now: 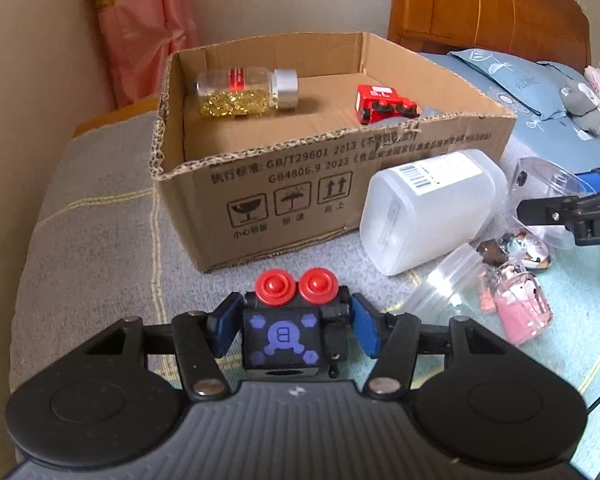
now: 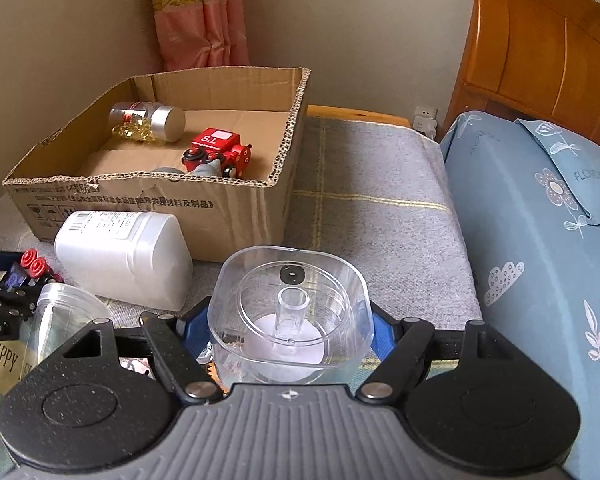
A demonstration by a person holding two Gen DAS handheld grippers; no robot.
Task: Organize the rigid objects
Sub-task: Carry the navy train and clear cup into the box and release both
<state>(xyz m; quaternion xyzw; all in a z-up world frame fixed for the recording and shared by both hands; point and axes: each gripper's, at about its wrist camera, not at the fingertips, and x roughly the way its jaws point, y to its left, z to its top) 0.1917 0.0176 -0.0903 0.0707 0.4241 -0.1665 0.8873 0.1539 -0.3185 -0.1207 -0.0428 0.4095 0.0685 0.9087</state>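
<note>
the left gripper (image 1: 294, 330) had its blue-padded fingers (image 1: 222, 330) closed on a black robot toy (image 1: 290, 334) with two red round knobs on top and a purple emblem on its face. the toy sat between the pads, close to the camera, in front of the cardboard box (image 1: 300, 196). in the right wrist view the same toy (image 2: 28, 270) showed at the far left edge, beside the white bottle.

the right gripper (image 2: 290, 332) gripped a clear plastic container (image 2: 292, 312) with a rounded square rim and a short clear tube standing up in its middle; a small black ring was on its far inner wall. its blue fingers (image 2: 378, 330) pressed against the container's sides.

the cardboard box stood open on a grey cloth (image 2: 368, 200) with thin yellow lines. inside it lay a clear bottle (image 1: 246, 94) of yellow capsules with a silver cap, on its side, and a red toy vehicle (image 1: 384, 106) tipped over, wheels showing. a grey item just beside the red toy was mostly hidden by the box wall.

a white plastic bottle (image 1: 428, 212) with a barcode label lay on its side just outside the box, touching or nearly touching its front wall. near it lay a clear jar (image 2: 62, 316) on its side and, in the left wrist view, small figurines, one in pink (image 1: 518, 304), well apart from the box.

a blue pillow (image 2: 540, 240) with white flower prints lay to the right, before a wooden headboard (image 2: 540, 60). a pink curtain (image 2: 200, 12) hung behind the box.
</note>
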